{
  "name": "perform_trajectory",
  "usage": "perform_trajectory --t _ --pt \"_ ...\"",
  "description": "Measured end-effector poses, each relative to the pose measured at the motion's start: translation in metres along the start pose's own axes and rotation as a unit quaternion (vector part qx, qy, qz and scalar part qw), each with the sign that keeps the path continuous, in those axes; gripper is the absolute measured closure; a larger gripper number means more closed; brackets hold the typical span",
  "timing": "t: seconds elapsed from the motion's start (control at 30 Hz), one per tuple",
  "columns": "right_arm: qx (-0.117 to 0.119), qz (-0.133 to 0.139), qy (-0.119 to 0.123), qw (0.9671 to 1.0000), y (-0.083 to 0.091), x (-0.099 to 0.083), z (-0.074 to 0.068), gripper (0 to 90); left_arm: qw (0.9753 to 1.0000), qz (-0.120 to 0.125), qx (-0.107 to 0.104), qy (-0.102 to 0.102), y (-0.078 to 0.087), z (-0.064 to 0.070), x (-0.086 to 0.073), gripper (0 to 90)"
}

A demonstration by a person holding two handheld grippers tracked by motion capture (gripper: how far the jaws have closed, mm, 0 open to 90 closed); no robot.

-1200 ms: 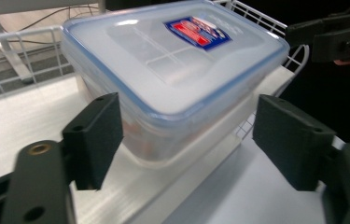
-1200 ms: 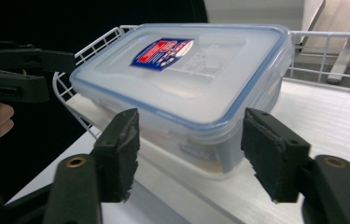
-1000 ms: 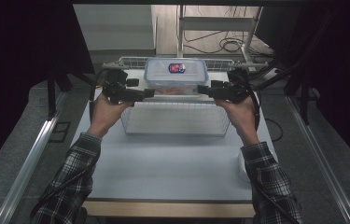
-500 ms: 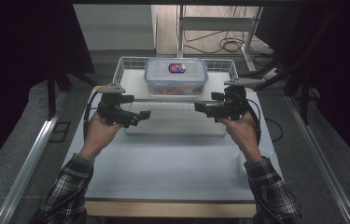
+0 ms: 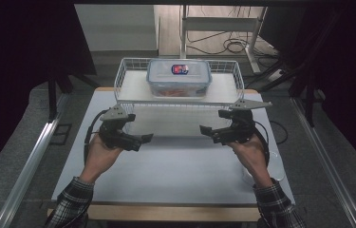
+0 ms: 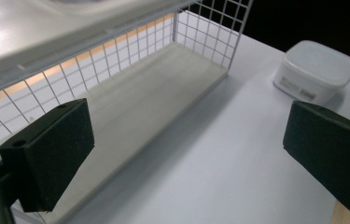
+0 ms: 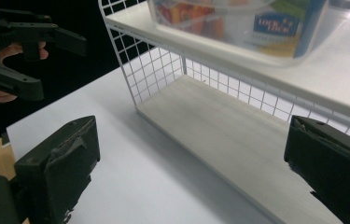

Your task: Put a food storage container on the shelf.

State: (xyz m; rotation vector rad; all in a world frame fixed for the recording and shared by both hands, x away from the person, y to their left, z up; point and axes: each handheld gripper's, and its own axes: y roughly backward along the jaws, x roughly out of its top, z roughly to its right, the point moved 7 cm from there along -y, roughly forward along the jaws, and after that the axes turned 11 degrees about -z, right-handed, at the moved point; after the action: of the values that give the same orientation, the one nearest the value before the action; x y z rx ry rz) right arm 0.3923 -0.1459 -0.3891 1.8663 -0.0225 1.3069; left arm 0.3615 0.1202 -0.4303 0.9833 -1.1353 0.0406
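A white wire rack (image 5: 133, 80) with two wooden shelves stands at the table's far middle. On its upper shelf rests a clear lidded food box (image 5: 179, 77) with a red and blue label. My left gripper (image 5: 146, 139) hovers over the table in front of the rack's left corner, open and holding nothing. My right gripper (image 5: 206, 130) is in front of the right corner, also open. In the left gripper view the gripper (image 6: 186, 158) faces the bare lower shelf (image 6: 154, 98). In the right gripper view the gripper (image 7: 186, 172) faces the lower shelf (image 7: 219, 121), with the food box (image 7: 256, 23) above.
A small white lidded tub (image 6: 315, 70) sits near the table's right edge, behind my right hand. The left gripper (image 7: 18, 51) shows across the table in the right gripper view. White tabletop (image 5: 175, 166) lies between my forearms. Dark floor and metal rails flank the table.
Both grippers have drawn back from the rack's upper shelf toward the person and now sit lower over the table. The food box has stayed on the upper shelf.
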Motion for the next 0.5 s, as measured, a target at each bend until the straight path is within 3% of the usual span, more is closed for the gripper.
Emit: perform_trajectory --t 0.2,0.5 --pt "-0.003 -0.006 0.005 1.0 0.002 -0.019 -0.006 2.2 1.0 -0.003 0.003 0.0 0.0 0.01 -0.017 0.1" --pt "0.004 -0.014 -0.006 0.9999 0.001 -0.046 -0.014 1.0 0.9999 0.003 0.006 -0.009 0.0 0.027 -0.038 0.3"
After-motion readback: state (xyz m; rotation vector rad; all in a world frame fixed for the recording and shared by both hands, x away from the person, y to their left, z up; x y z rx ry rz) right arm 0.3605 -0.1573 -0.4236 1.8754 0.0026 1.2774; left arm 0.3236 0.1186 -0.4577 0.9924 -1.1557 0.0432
